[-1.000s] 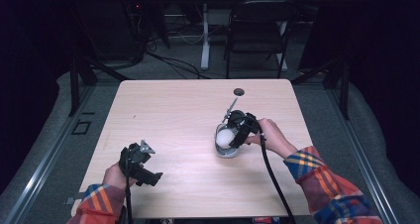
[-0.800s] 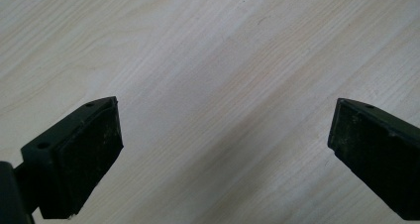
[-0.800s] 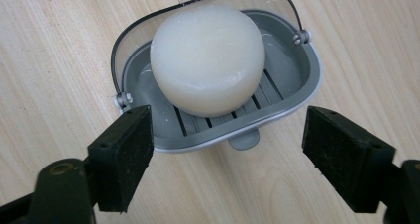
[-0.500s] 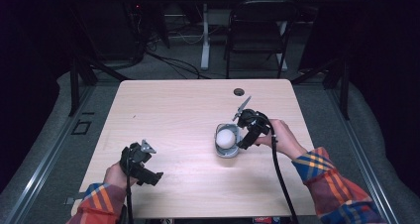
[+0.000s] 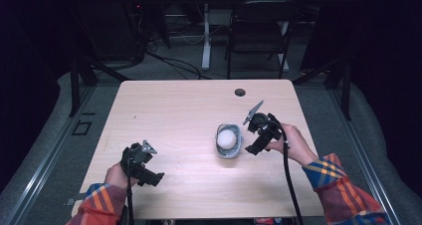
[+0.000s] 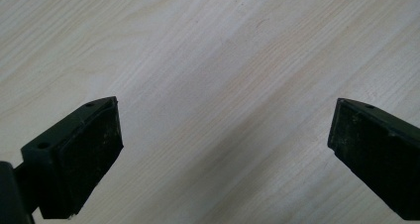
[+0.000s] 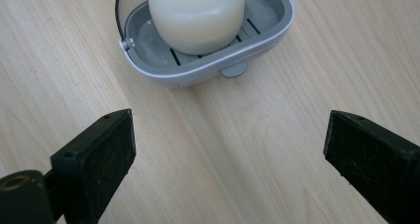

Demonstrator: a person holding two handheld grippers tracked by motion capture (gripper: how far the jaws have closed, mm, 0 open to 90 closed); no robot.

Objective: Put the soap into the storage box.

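A grey soap dish (image 5: 229,141) sits on the pale wooden worktop (image 5: 174,115), right of its middle, with a round white soap bar (image 5: 227,138) lying in its slatted tray. The right gripper (image 5: 251,140) hangs just beside the dish on its right, apart from it; its 2 jaws have just been opening and now stand spread wide with nothing between them. In the right gripper view the dish (image 7: 208,40) and soap (image 7: 197,13) lie ahead of the jaws, past their tips, with bare wood in the gap. The left gripper (image 5: 144,165) rests near the front left edge, well apart from the dish, its jaws also spread wide over bare wood (image 6: 223,85).
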